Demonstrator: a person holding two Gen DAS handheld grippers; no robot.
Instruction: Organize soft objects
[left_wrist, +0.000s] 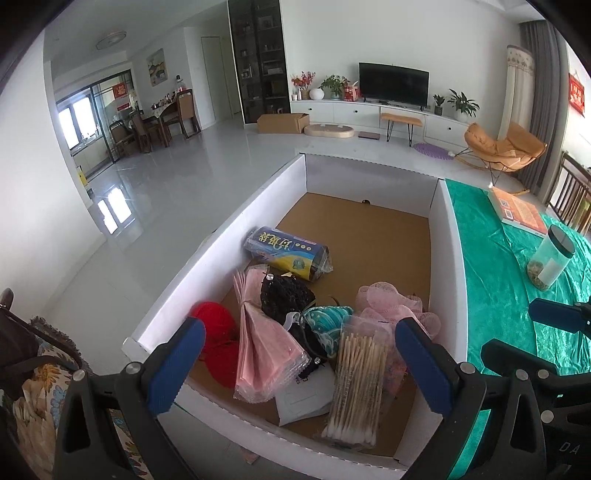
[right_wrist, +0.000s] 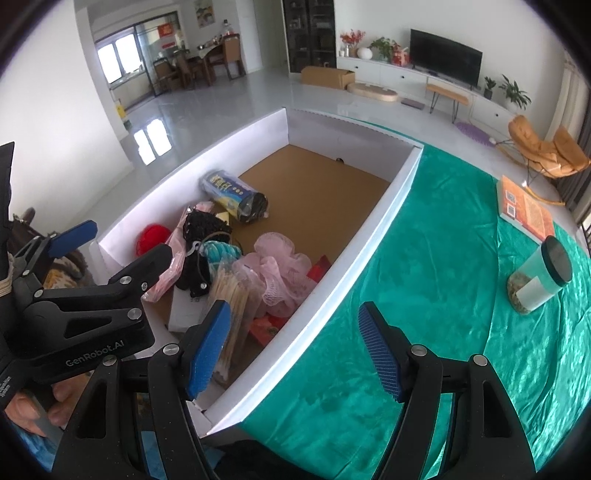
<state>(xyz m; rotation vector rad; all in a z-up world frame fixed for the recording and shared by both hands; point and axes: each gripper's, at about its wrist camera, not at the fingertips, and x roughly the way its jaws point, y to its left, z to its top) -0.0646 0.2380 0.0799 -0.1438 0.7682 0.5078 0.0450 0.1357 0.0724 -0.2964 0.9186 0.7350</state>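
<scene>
Two hand-held grippers hang over the near end of a white cardboard box (left_wrist: 221, 229) on a table draped in green cloth (right_wrist: 424, 295). Left hand-held gripper (left_wrist: 299, 362) has jaws spread wide, nothing between them, above the pile of soft stuff. Right hand-held gripper (right_wrist: 295, 347) also gapes open and empty, straddling the box's right wall, one finger over the box, one over the cloth.

Soft items bunch at the box's 6 o'clock end: red yarn ball (left_wrist: 214, 325) at 9 o'clock, pink packet (left_wrist: 258, 350) just beside it, black lace piece (left_wrist: 284, 295) touching a teal knit item (left_wrist: 325, 321), cotton swab pack (left_wrist: 354, 384) nearest, pink mesh pouf (left_wrist: 391, 302) at 3 o'clock. Blue-yellow roll (left_wrist: 288, 254) lies toward 12 o'clock. Jar (right_wrist: 539, 277) and book (right_wrist: 524, 210) sit on the cloth, well apart from the box.
</scene>
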